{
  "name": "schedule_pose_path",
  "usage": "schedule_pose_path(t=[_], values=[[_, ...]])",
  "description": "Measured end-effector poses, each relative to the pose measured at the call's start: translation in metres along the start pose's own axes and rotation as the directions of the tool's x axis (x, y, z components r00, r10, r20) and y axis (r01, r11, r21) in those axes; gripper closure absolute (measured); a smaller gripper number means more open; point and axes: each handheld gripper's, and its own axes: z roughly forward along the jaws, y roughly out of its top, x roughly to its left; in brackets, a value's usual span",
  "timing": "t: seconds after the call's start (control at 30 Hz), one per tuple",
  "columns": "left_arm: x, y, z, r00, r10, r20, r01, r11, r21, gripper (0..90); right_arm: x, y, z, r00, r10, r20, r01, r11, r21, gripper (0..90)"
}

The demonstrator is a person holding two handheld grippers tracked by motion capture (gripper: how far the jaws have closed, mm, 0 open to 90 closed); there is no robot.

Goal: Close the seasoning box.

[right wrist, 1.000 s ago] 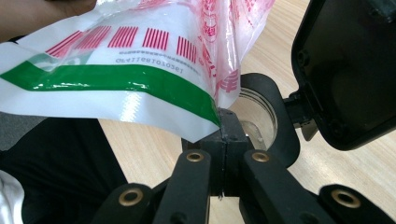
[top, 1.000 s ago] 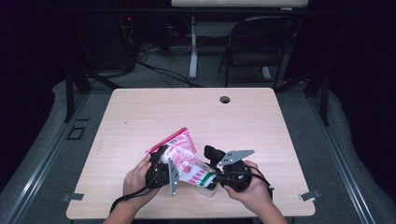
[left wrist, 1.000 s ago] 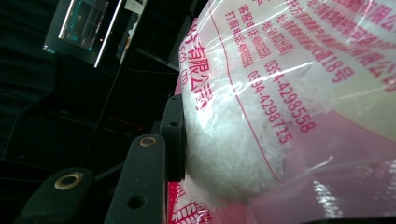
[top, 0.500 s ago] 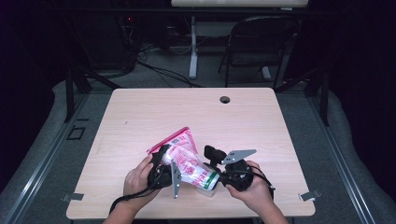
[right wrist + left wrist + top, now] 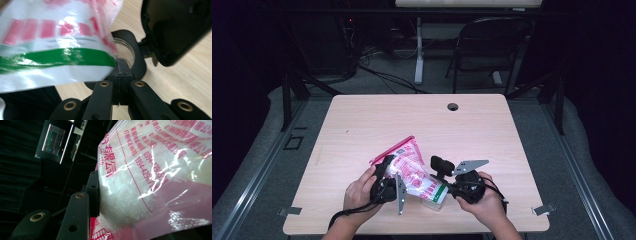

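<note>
While the plastic bag (image 5: 412, 172) of white grains, printed in red with a green band near one end, sits at the near middle of the table (image 5: 362, 125) as it did a second ago, little about it has changed: it keeps the same slant, its pink edge pointing away from me toward the far left, its green-banded end down by my right side. My left gripper (image 5: 384, 182) stays where it was, its jaws partly spread and pressing on the bag; in the left gripper view one black jaw lies flat against the bulging side of the bag (image 5: 140, 182), the grains showing through the film. My right gripper (image 5: 447, 185) has barely shifted. Its jaws are pressed together, and in the right gripper view they meet right at the bag's (image 5: 55, 50) green-banded edge; whether a bit of film is caught between them I cannot tell. Just beyond those jaws, a clear jar (image 5: 125, 48) stands with the bag hanging over it and hiding most of its mouth. Farther off, a round cable hole (image 5: 453, 106) marks the far edge of the table, and a dark chair (image 5: 487, 45) stands behind on the floor.
</note>
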Motion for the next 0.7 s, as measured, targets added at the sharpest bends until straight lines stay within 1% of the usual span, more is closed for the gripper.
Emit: schedule_pose_path(t=[0.03,0.07,0.13,0.17,0.2,0.27,0.4,0.47,0.53,0.57,0.6,0.63,0.7], values=[[0.001,0.0,-0.001,1.0,0.004,0.0,-0.004,1.0,-0.002,67.6,-0.001,0.0,0.0,0.9999,-0.001,0.015,0.001,1.0,0.005,90.0],[0.001,0.0,-0.002,1.0,0.006,0.001,-0.006,1.0,-0.001,67.6,-0.002,-0.001,0.0,0.9998,0.01,0.019,-0.01,1.0,0.002,90.0],[0.0,0.001,-0.002,0.9998,0.021,0.0,-0.021,0.9998,0.006,67.8,-0.005,-0.002,-0.001,0.9996,0.026,0.006,-0.026,1.0,-0.013,90.0],[0.0,0.001,-0.002,0.9998,0.021,0.002,-0.021,0.9998,0.004,67.8,-0.005,-0.002,-0.003,0.9998,0.021,0.001,-0.021,1.0,-0.014,90.0],[0.0,0.002,-0.002,0.9997,0.022,0.004,-0.022,0.9997,0.003,67.9,-0.004,-0.001,-0.004,0.9998,0.018,-0.005,-0.018,0.999,-0.026,90.0],[-0.002,0.002,-0.002,0.9998,0.019,0.008,-0.019,0.9998,0.004,67.8,-0.002,0.001,-0.006,0.9999,0.01,-0.006,-0.011,1.0,-0.029,90.0],[-0.003,0.003,-0.002,0.9996,0.028,-0.003,-0.028,0.9996,0.0,67.9,-0.001,0.002,-0.011,1.0,0.003,-0.003,-0.003,0.999,-0.038,90.0],[-0.003,0.003,-0.002,0.9997,0.023,0.003,-0.023,0.9997,0.002,67.9,0.0,0.004,-0.015,1.0,0.006,0.0,-0.006,0.998,-0.055,90.0],[-0.003,0.003,-0.002,0.9997,0.023,0.004,-0.023,0.9997,0.004,68.0,0.002,0.006,-0.02,0.9999,0.012,-0.009,-0.012,0.997,-0.082,90.0],[-0.003,0.003,-0.002,0.9997,0.023,0.0,-0.023,0.9997,0.003,67.9,0.003,0.007,-0.023,0.9999,0.01,-0.012,-0.011,0.996,-0.091,89.3],[-0.003,0.003,-0.001,0.9997,0.025,0.001,-0.025,0.9997,0.002,68.0,0.004,0.008,-0.025,0.9996,0.011,-0.026,-0.013,0.994,-0.109,82.8],[-0.003,0.003,-0.002,0.9996,0.028,0.0,-0.028,0.9996,0.003,68.0,0.005,0.009,-0.026,0.9993,0.014,-0.034,-0.018,0.993,-0.115,82.5],[-0.004,0.004,-0.002,0.9996,0.027,-0.006,-0.027,0.9996,0.0,68.0,0.01,0.012,-0.028,0.9992,-0.001,-0.04,-0.004,0.992,-0.124,82.0]])
